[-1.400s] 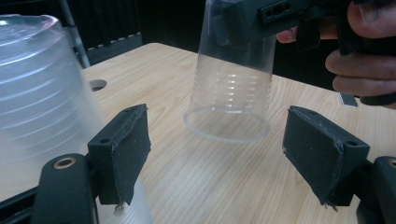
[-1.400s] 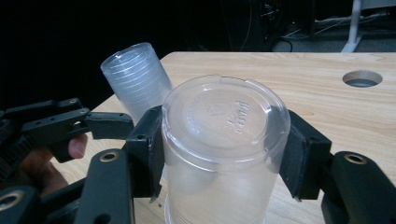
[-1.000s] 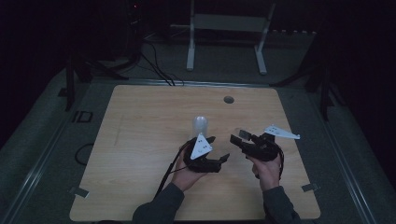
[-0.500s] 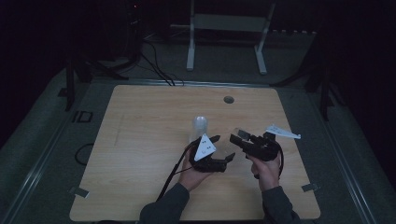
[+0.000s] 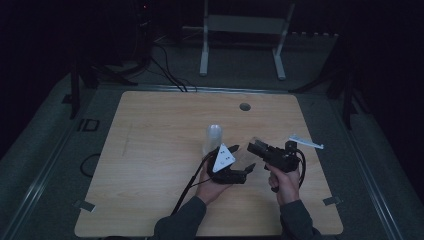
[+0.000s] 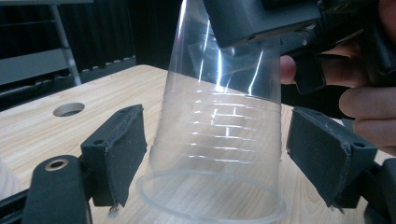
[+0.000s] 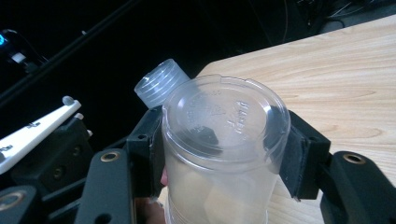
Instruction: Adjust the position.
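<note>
My right gripper (image 7: 224, 154) is clamped on a clear ribbed plastic cup (image 7: 224, 140), one pad on each side of the wall just under its closed base. My left gripper (image 6: 224, 163) stands spread, its pads flanking the cup's wide rim without touching it. In the high view both grippers meet over the light wooden table (image 5: 150, 150), near its 5 o'clock part. A second upside-down translucent plastic cup (image 5: 213, 140) stands at 11 o'clock from my left gripper.

Dark room, wooden table (image 5: 150, 150)
</note>
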`<state>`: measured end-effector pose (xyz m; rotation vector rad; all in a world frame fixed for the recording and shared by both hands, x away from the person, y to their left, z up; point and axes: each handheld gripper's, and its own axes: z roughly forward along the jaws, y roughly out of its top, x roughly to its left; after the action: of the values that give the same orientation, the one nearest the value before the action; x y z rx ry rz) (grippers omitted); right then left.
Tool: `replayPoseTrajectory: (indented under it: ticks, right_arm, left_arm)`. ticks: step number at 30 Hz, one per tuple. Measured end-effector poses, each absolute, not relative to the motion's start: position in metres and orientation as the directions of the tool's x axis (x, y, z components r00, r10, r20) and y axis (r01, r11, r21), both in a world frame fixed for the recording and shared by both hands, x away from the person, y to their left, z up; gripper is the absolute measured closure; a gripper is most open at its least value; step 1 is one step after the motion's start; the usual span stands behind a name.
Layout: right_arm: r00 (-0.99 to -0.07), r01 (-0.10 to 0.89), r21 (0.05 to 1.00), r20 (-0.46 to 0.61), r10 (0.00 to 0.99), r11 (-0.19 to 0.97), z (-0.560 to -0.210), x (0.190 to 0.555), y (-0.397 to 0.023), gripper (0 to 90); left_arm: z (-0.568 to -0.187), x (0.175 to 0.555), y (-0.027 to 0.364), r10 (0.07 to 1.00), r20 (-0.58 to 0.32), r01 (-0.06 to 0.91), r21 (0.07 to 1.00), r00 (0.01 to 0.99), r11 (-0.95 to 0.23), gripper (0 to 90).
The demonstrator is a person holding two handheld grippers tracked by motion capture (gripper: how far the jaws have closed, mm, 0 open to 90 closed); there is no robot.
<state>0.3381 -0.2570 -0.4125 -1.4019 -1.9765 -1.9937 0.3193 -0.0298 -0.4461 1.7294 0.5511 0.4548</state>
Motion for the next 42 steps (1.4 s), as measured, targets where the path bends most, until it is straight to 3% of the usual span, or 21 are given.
replayPoseTrajectory:
  ticks: [14, 27, 42]
  right_arm:
    - [-0.6, 0.576, 0.79, 0.584, 0.546, -0.211, -0.4138, 0.3387, -0.2579, 40.7]
    - [-0.629, 0.552, 0.818, 0.537, 0.562, -0.163, -0.4122, 0.337, -0.2571, 33.0]
    - [-0.662, 0.528, 0.844, 0.481, 0.575, -0.099, -0.4101, 0.3326, -0.2617, 30.4]
  left_arm:
    - [-0.4455, 0.3184, -0.0314, 0.59, 0.021, 0.117, 0.974, 0.807, -0.194, 30.2]
    - [-0.443, 0.3154, -0.0287, 0.587, 0.026, 0.11, 0.975, 0.809, -0.194, 31.3]
    - [-0.4421, 0.3167, -0.0243, 0.592, 0.028, 0.113, 0.973, 0.805, -0.199, 31.5]
